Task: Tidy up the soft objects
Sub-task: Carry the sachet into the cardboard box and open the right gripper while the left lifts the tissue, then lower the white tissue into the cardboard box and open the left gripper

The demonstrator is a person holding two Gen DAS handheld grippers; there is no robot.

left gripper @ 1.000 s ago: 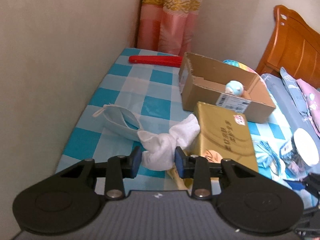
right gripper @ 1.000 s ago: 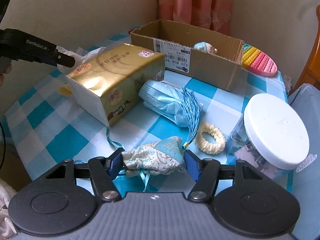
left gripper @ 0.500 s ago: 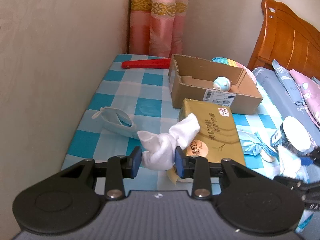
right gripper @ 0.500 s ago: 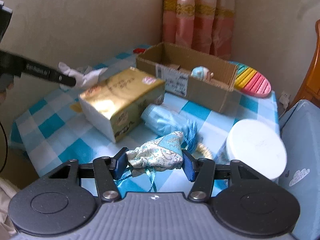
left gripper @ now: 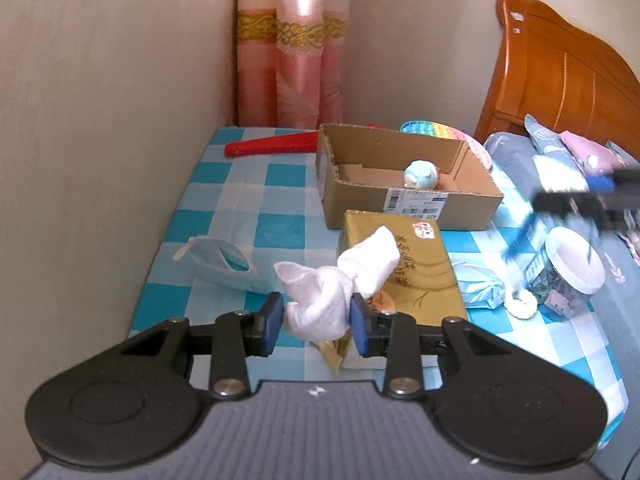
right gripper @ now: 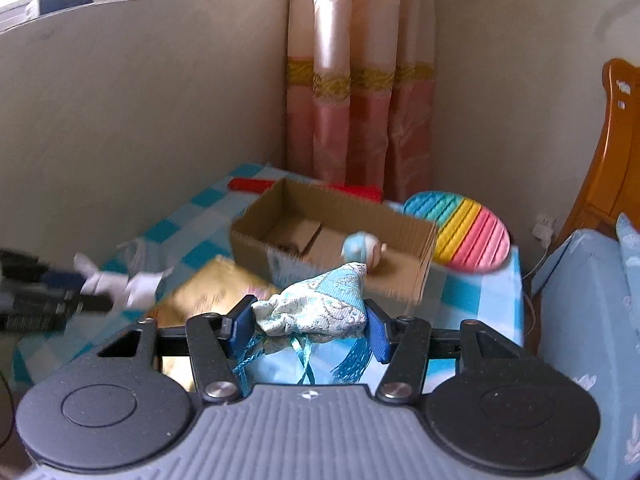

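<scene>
the white sock (left gripper: 340, 288) is soft, matt knitted cloth, and the brocade pouch (right gripper: 316, 306) is woven cloth with a slight sheen and shiny ribbon tassels. the cardboard box (left gripper: 404, 196) is rough, matt brown corrugated paper, while the gold tissue pack (left gripper: 404, 268) has a glossy foil-like wrapper and the checked desk (left gripper: 240, 200) cover looks smooth and faintly shiny. the left gripper (left gripper: 316, 320) is matt black plastic with metal screws and blue rubbery pads, the headboard (left gripper: 560, 84) is varnished glossy wood, and the curtain (right gripper: 360, 100) is satiny cloth.
</scene>
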